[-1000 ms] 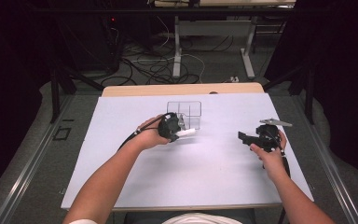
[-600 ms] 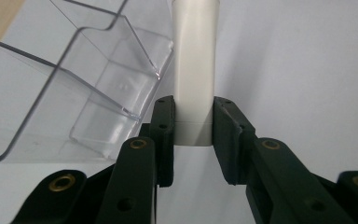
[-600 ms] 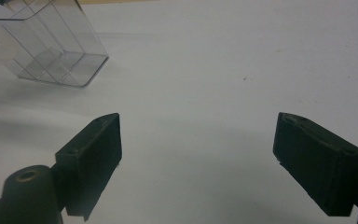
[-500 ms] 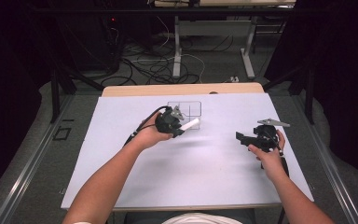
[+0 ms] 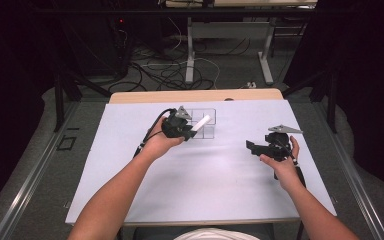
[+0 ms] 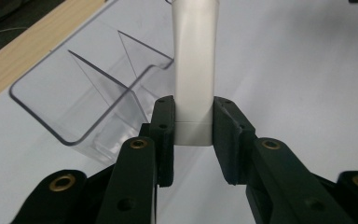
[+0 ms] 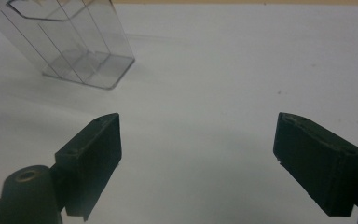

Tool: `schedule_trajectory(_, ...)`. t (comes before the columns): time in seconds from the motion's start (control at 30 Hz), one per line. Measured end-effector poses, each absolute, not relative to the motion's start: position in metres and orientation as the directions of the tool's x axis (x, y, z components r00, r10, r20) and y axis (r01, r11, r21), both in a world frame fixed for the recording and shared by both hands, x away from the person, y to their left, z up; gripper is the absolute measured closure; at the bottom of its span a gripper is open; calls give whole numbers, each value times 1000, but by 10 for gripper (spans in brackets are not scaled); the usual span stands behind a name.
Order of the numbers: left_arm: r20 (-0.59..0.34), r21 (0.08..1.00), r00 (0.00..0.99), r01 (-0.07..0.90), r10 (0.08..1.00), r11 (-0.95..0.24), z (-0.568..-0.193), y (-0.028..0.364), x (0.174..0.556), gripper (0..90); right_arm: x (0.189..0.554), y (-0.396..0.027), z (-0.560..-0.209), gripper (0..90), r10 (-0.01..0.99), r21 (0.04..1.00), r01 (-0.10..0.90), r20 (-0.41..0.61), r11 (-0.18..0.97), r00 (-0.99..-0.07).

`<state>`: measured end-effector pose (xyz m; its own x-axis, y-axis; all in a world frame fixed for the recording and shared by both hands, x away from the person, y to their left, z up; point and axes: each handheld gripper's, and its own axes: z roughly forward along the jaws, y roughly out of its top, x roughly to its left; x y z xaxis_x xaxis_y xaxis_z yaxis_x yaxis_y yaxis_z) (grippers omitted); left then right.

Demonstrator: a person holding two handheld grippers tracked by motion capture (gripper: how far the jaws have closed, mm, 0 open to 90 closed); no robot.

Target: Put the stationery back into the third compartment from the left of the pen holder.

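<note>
Left gripper (image 5: 192,131), at left of centre over white table sheet (image 5: 130,170), jaws pinching white tube (image 6: 194,70) near one end; tube long, flat-sided, matt, pointing up and away above clear divided organiser (image 6: 79,102). Organiser near table's far edge, transparent walls parting several compartments, nothing visible inside any. Right gripper (image 7: 198,163), well apart at right, jaws spread wide over bare sheet, nothing between them.

Lab recording rig, dark surround.
White table (image 5: 205,190) centre; tangled floor cables (image 5: 180,70) and desk legs (image 5: 190,55) at top.
</note>
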<state>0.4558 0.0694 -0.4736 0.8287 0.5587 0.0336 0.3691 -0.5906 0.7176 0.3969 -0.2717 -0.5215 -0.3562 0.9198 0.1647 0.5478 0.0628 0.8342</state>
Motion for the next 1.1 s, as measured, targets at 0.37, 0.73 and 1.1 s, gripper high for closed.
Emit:
schedule_trajectory(0.37,-65,842,745,397,663,-365,-466,75,451,710,408,-237,-487,169,866,858,513,239,24,-440)
schedule_trajectory(0.73,-151,899,702,391,696,-199,-467,77,442,710,424,-201,-454,216,817,875,484,298,-26,-494)
schedule_trajectory(1.1,-189,906,681,399,708,-142,-479,76,436,710,436,-183,-448,257,781,823,560,411,-96,-469)
